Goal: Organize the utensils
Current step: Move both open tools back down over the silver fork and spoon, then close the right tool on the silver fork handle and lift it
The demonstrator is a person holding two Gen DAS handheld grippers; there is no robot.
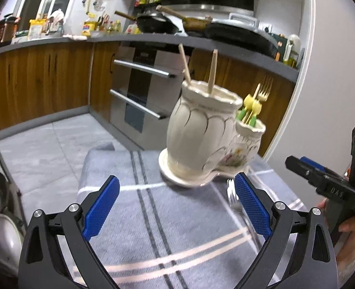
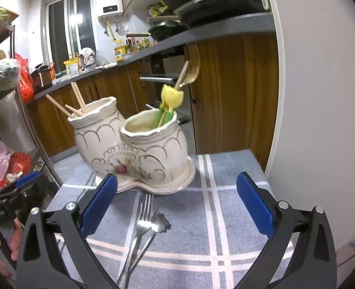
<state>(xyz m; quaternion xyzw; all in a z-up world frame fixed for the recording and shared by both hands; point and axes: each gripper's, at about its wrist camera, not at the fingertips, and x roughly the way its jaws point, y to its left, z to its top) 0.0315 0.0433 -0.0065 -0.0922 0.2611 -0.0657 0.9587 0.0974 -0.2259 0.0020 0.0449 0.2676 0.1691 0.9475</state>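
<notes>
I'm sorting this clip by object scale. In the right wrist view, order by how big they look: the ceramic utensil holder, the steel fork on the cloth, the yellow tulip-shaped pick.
1. Ceramic utensil holder
2. Steel fork; it lies nearer the camera, so it looks enlarged
3. Yellow tulip-shaped pick

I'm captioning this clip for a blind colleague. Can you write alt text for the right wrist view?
The open right gripper hovers over a steel fork and a second steel utensil lying on a blue striped cloth. Behind them stands a cream double-pot ceramic holder with chopsticks in one pot and yellow-topped picks in the other.
</notes>
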